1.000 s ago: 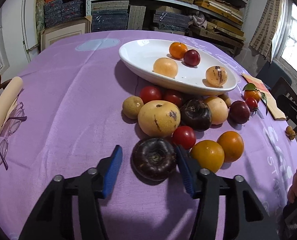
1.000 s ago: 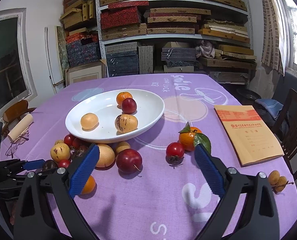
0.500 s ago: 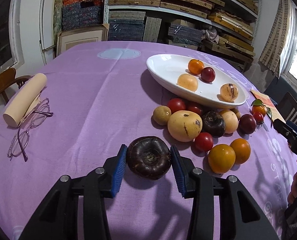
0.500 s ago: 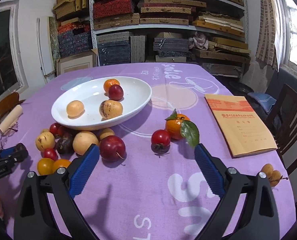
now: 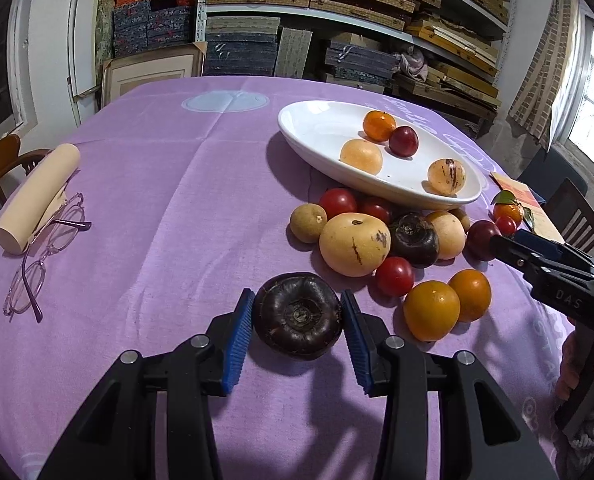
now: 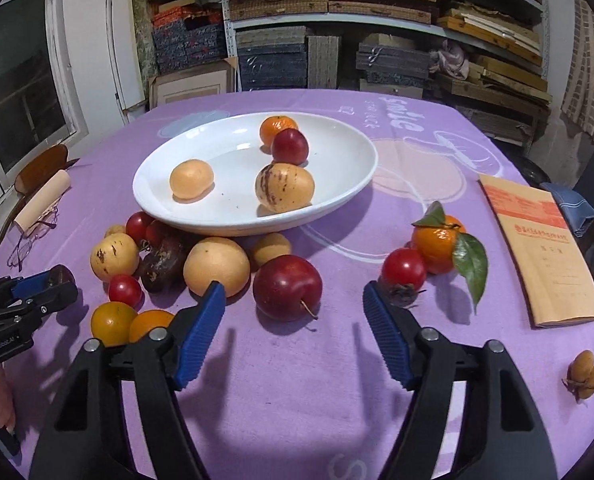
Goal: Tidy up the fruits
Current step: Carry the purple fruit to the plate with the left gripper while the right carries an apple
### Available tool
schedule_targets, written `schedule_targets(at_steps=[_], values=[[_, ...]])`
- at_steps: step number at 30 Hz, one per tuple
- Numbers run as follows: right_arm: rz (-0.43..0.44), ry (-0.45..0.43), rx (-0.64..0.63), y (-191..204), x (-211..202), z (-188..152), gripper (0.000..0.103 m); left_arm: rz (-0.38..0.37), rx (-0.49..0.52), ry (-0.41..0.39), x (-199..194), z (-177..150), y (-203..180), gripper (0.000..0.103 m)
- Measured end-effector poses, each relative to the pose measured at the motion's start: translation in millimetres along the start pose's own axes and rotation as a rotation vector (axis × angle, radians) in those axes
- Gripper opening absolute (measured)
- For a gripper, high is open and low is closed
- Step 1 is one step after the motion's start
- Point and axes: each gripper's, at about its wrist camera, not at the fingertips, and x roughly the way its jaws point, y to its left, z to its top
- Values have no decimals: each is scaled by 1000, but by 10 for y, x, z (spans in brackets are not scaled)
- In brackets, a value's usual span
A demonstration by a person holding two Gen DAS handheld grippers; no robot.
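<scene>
Left wrist view: the left gripper [image 5: 297, 322] fingers clamp a dark fruit [image 5: 297, 316] on the bench [image 5: 157, 184], short of the white dish [image 5: 309, 128]. The right gripper [image 6: 291, 320] fingers, apart, have just been closing around a red plum [image 6: 287, 286]. Next: lift both into the dish.

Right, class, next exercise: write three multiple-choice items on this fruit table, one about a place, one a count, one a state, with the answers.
1. The glasses lie:
A. on the booklet
B. beside the cream roll
C. on a chair

2. Fruits in the white dish:
A. two
B. four
C. six

3. The dark purple fruit nearest the left wrist camera is:
A. gripped by the left gripper
B. lying in the dish
C. cut in half

Answers: B, the frames touch the roll; B, two orange, one red and one speckled; A, both blue pads press on its sides.
</scene>
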Motion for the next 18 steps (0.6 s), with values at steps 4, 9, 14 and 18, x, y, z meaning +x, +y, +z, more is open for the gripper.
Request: schedule_targets(at_steps=[4,9,14,18], values=[[37,35,34,-76,126,46,55,-4,-1,5,7,1,-10,44],[78,70,55,-117,213,47,41,-11,2,17,22,6,-16,44],[80,69,57,-124,220,48,41,-11,4,17,20,1,-23,44],[64,43,48,-101,151,36,41,-16,-5,16,16,6,-8,44]])
